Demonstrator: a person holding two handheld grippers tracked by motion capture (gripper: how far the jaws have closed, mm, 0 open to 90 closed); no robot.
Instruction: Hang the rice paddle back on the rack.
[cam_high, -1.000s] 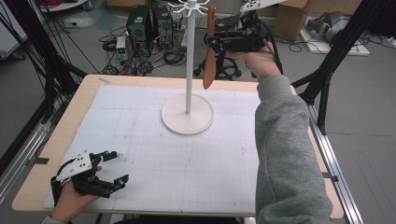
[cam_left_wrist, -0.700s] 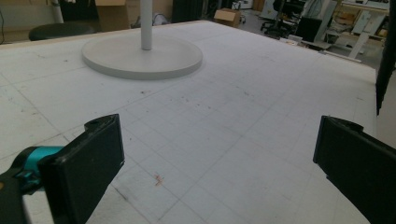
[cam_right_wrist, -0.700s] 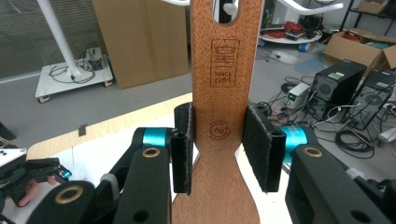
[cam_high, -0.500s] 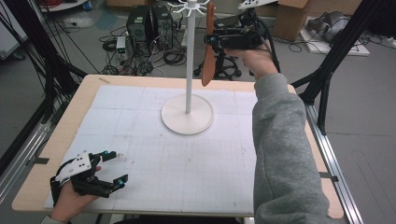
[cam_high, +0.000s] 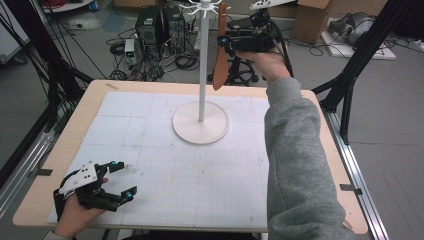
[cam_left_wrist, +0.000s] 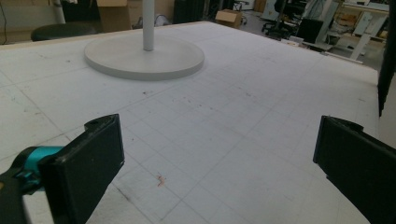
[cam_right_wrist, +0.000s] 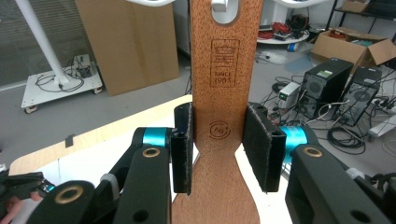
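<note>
my right gripper (cam_right_wrist: 219, 154) has its jaws closed partway on the handle of the wooden spatula (cam_right_wrist: 223, 93), held high beside the top of the white stand (cam_high: 201, 75), its hanging hole on a hook (cam_right_wrist: 220, 5). it looks light, stiff and smooth, so the flat neck suits the grip. long axis vertical, blade down. my left gripper (cam_high: 117, 182) rests wide open and empty on the table (cam_high: 150, 90).
</note>
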